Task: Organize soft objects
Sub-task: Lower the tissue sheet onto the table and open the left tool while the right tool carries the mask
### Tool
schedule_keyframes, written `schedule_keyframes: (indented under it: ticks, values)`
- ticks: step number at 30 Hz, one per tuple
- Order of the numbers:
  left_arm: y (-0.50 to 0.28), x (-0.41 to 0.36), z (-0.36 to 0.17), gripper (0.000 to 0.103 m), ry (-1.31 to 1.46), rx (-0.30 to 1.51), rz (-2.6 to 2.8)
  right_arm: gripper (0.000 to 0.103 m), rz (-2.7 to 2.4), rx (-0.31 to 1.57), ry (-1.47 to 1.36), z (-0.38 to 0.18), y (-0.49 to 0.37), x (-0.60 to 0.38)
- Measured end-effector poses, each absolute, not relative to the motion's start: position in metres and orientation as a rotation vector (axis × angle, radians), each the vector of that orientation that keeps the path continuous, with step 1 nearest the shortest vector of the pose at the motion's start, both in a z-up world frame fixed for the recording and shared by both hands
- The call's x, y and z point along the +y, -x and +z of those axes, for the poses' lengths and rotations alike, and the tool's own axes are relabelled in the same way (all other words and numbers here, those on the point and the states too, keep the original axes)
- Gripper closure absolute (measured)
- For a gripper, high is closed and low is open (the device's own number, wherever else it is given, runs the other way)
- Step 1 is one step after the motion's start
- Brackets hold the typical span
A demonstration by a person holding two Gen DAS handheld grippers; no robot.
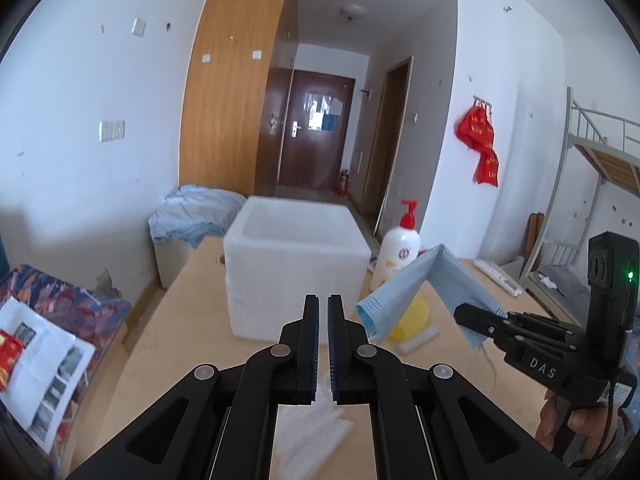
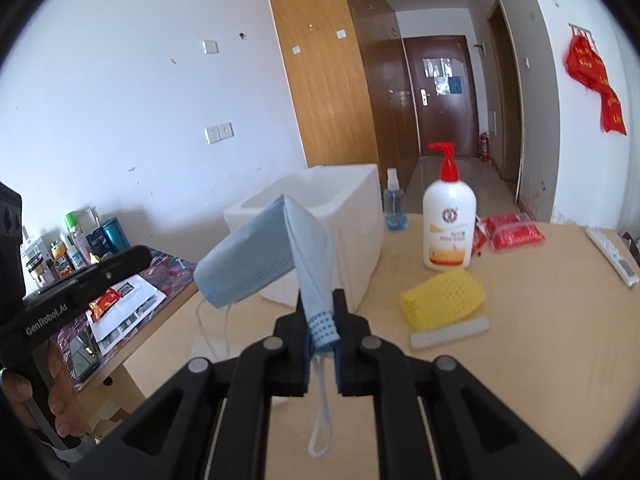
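My right gripper is shut on one end of a light blue face mask, which folds over and hangs above the table; the mask and that gripper also show in the left wrist view. My left gripper is shut and empty, a little in front of the white foam box, also seen in the right wrist view. A yellow sponge lies on the wooden table.
A white pump bottle with a red top, a small blue spray bottle, red packets and a white remote stand on the table. Toiletries and papers sit on a low surface at left.
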State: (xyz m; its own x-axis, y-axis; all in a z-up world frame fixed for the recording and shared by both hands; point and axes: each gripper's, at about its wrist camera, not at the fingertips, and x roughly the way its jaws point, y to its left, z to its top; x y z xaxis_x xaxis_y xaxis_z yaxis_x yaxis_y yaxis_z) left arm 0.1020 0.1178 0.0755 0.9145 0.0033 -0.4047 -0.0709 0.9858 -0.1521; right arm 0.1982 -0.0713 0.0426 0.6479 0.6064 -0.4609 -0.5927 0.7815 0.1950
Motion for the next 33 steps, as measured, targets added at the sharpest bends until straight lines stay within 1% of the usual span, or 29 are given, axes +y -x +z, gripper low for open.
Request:
schedule_keyframes:
  ticks: [15,26,28,29,30,31,32,33]
  values:
    - [-0.134,0.124,0.06,0.099,0.166,0.481,0.026,0.091,0.674,0.532,-0.027,0.05,-0.226,-0.067]
    - [-0.138,0.131,-0.001,0.097,0.17,0.689,-0.007,0.091,0.681,0.517,-0.002,0.06,-0.239,-0.051]
    - [-0.14,0.131,-0.011,0.092,0.164,0.721,-0.002,0.091,0.679,0.521,0.004,0.061,-0.243,-0.045]
    - [-0.14,0.13,-0.017,0.083,0.158,0.736,-0.001,0.091,0.68,0.522,0.005,0.062,-0.244,-0.044]
    - [-0.14,0.13,-0.02,0.067,0.153,0.748,-0.002,0.091,0.681,0.522,0.008,0.064,-0.246,-0.041]
    - [-0.14,0.13,-0.023,0.057,0.153,0.753,0.0,0.091,0.683,0.518,0.013,0.066,-0.247,-0.038]
    - [-0.139,0.131,-0.025,0.04,0.151,0.755,0.005,0.091,0.682,0.515,0.015,0.067,-0.247,-0.038]
    - [-0.137,0.131,-0.026,0.031,0.152,0.747,0.008,0.091,0.681,0.51,0.018,0.069,-0.248,-0.036]
